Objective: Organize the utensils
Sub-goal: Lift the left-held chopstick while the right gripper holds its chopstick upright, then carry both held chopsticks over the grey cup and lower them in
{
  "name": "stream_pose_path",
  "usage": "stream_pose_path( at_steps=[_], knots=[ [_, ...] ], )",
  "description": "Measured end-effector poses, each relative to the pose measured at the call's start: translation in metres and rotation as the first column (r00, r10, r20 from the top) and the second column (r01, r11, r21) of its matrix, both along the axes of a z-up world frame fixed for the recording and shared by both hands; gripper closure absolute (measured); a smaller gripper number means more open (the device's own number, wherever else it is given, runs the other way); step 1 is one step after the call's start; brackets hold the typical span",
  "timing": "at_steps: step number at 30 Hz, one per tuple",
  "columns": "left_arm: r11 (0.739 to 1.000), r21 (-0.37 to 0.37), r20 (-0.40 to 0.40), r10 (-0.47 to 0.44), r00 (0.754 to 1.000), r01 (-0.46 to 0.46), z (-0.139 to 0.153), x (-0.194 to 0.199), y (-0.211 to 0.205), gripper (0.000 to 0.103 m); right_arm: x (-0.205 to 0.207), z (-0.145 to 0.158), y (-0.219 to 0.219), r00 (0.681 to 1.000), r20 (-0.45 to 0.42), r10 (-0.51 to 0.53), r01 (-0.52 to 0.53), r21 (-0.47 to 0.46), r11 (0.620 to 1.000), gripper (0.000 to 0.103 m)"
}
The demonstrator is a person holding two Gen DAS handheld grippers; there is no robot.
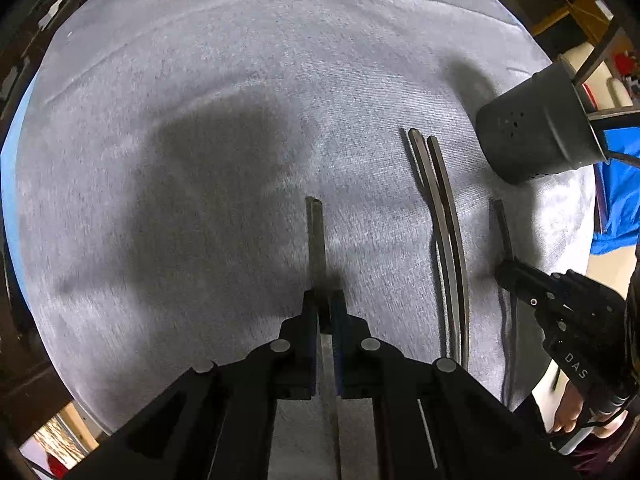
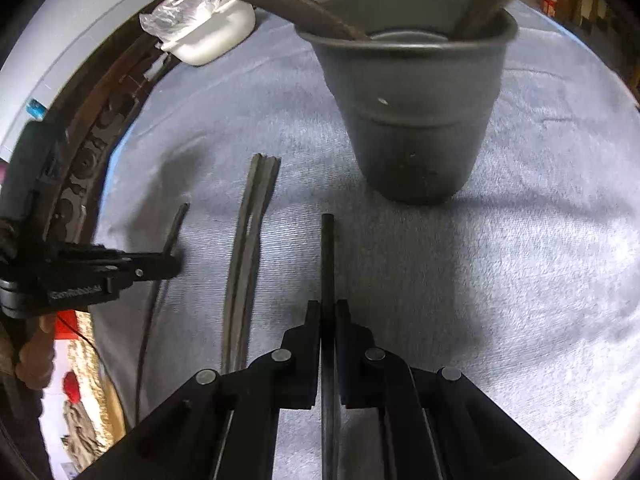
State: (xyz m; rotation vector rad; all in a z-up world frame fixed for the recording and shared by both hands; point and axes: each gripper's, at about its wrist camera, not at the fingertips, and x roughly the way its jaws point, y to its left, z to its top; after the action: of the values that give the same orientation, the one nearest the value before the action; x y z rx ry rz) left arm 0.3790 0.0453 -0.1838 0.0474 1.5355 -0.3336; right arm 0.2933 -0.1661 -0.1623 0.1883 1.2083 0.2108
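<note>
The left tool [image 1: 325, 304] clamps a dark utensil [image 1: 315, 240] whose long axis points straight ahead over the counter [image 1: 200, 80]. 2 utensils [image 2: 248, 240] lie between. The right tool [image 2: 328, 314] clamps another utensil [image 2: 327, 256], pointing at the cup [image 2: 412, 120].

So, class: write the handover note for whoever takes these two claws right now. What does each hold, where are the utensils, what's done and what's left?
Left claw: shut on one dark utensil handle, low over the grey cloth.
Right claw: shut on another dark handle, pointing at the grey holder cup.
Done: at least two utensils already stand in the cup.
Left: the two held pieces, plus the pair of handles lying side by side on the cloth between the claws, all likely bound for the cup.
The white dish at the far edge is untouched.
</note>
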Motion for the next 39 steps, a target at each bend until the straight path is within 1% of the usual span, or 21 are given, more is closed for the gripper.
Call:
stream_pose_path(
  at_steps=[3,9,12,15,18,19,22,24,25,30,32,35,39],
  knots=[
    [1.000,0.005,0.030,0.017,0.999,-0.018,0.008,-0.008,0.003,0.097,-0.005,0.008,-0.002,0.999,0.034,-0.005,0.005,0.017,1.000,0.096],
    [0.998,-0.047,0.082,0.053,0.995,-0.050,0.035,-0.022,0.010,0.097,-0.013,0.021,-0.007,0.997,0.072,-0.023,0.019,0.054,0.998,0.096],
    [0.996,-0.062,0.125,0.077,0.989,-0.069,0.052,-0.031,0.016,0.097,-0.017,0.028,-0.007,0.995,0.095,-0.018,0.011,0.071,0.997,0.096],
    [0.993,-0.091,0.183,0.093,0.979,-0.077,0.072,-0.043,0.021,0.097,-0.022,0.037,-0.005,0.992,0.128,-0.018,0.007,0.085,0.996,0.096],
    [0.990,-0.114,0.246,0.109,0.963,-0.083,0.097,-0.057,0.022,0.097,-0.027,0.047,-0.004,0.985,0.172,-0.011,-0.007,0.104,0.995,0.096],
    [0.989,-0.125,0.276,0.112,0.955,-0.080,0.107,-0.063,0.022,0.097,-0.029,0.051,-0.005,0.983,0.185,-0.010,-0.009,0.103,0.995,0.096],
    [0.986,-0.146,0.317,0.119,0.941,-0.075,0.125,-0.068,0.019,0.097,-0.036,0.061,-0.005,0.975,0.223,-0.011,-0.014,0.109,0.994,0.096],
    [0.985,-0.158,0.351,0.123,0.928,-0.071,0.140,-0.080,0.020,0.097,-0.040,0.068,-0.005,0.969,0.248,-0.008,-0.021,0.113,0.993,0.096],
    [0.984,-0.163,0.358,0.124,0.925,-0.069,0.138,-0.071,0.025,0.097,-0.042,0.071,-0.005,0.966,0.259,-0.008,-0.023,0.117,0.993,0.096],
    [0.979,-0.195,0.414,0.135,0.900,-0.057,0.160,-0.087,0.022,0.097,-0.053,0.087,-0.011,0.951,0.309,-0.026,-0.017,0.135,0.991,0.096],
    [0.977,-0.207,0.443,0.139,0.886,-0.050,0.173,-0.095,0.020,0.097,-0.056,0.095,-0.013,0.942,0.333,-0.039,-0.011,0.145,0.989,0.096],
    [0.977,-0.211,0.478,0.137,0.868,-0.038,0.183,-0.100,0.016,0.097,-0.062,0.109,-0.019,0.924,0.378,-0.062,0.001,0.159,0.987,0.096],
    [0.974,-0.225,0.520,0.141,0.842,-0.024,0.204,-0.108,0.009,0.097,-0.061,0.124,-0.020,0.903,0.421,-0.087,0.013,0.175,0.984,0.096]
  ],
)
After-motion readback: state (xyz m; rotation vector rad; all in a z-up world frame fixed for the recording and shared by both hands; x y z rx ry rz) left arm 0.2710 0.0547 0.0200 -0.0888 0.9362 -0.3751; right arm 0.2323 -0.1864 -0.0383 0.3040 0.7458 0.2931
